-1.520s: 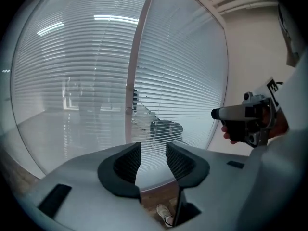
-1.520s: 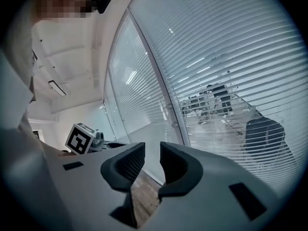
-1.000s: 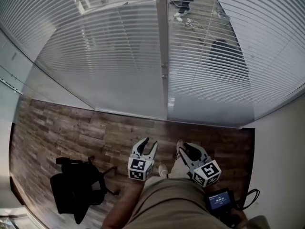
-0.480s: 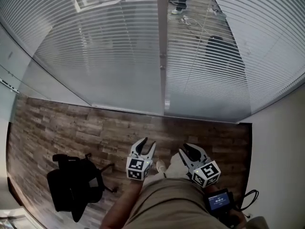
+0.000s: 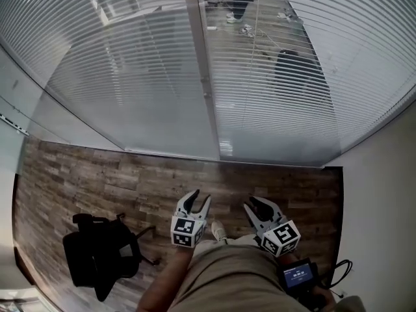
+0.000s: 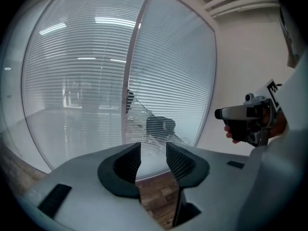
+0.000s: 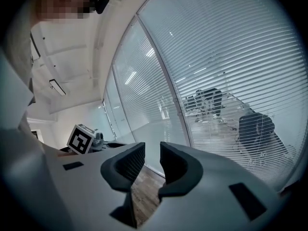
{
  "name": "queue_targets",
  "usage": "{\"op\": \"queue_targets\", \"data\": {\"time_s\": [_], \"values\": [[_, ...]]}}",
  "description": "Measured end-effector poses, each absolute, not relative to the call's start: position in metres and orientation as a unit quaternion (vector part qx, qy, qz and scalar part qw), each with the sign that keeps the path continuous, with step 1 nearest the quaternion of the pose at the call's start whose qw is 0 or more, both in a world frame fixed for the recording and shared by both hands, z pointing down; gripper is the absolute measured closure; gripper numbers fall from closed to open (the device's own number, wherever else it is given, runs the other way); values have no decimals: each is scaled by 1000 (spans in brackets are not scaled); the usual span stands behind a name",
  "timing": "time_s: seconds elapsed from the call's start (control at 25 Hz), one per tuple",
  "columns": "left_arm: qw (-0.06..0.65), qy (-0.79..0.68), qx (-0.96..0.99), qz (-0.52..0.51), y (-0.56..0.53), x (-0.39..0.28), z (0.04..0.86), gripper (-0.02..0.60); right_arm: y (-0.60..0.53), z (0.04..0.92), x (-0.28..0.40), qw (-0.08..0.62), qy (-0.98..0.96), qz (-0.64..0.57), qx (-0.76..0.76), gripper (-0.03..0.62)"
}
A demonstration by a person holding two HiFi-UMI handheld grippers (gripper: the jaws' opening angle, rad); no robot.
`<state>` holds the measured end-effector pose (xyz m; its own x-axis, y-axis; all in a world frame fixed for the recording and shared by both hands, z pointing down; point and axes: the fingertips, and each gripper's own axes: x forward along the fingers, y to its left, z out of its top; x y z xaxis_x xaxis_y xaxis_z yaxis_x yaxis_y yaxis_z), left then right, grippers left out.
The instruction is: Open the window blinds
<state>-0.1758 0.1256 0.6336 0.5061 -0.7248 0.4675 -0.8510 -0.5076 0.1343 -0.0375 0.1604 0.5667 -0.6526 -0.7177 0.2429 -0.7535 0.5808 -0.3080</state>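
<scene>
A wooden plank floor (image 5: 117,181) runs across the lower half of the head view and ends at a glass wall. A plain white wall (image 5: 383,200) closes the room at 3 to 4 o'clock. A black office chair (image 5: 97,259) stands on the planks at 8 o'clock, well apart from everything else. At 5 o'clock a small black device with a lit screen (image 5: 299,275) sits by the person's beige trousers (image 5: 227,278), with a cable looping off it.

The window blinds (image 5: 305,90) cover the glass from 9 o'clock over 12 to 3 o'clock, hanging down almost to the floor. Their white slats lie level, with the long axis running side to side across the panes. A pale upright frame post (image 5: 205,90) splits them into a left and a right panel. On the right panel the slats let a dark chair (image 5: 292,70) beyond the glass show through.

The left gripper (image 5: 200,197) and the right gripper (image 5: 255,203) are held side by side at 6 o'clock, above the floor, both aimed toward 12 o'clock at the foot of the blinds. The blinds lie ahead of both and well apart from them, touching neither. In each gripper view the jaws stand apart with a modest gap, and only floor and blinds show between them.
</scene>
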Motion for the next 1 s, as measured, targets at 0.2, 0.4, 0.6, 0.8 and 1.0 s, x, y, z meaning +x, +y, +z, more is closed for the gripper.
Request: {"op": "queue_targets", "data": {"time_s": [0.2, 0.4, 0.6, 0.8, 1.0], "values": [[177, -466, 848, 178, 147, -130, 626, 422, 179, 556, 12, 43, -887, 191, 417, 490], [175, -468, 848, 177, 168, -83, 618, 422, 200, 547, 60, 38, -887, 187, 420, 490], [170, -473, 847, 176, 192, -40, 604, 422, 223, 537, 104, 29, -890, 180, 418, 490], [168, -480, 844, 171, 223, -1, 600, 422, 255, 532, 145, 26, -892, 175, 415, 490], [169, -490, 840, 164, 262, 25, 597, 422, 290, 526, 175, 28, -896, 165, 411, 490]]}}
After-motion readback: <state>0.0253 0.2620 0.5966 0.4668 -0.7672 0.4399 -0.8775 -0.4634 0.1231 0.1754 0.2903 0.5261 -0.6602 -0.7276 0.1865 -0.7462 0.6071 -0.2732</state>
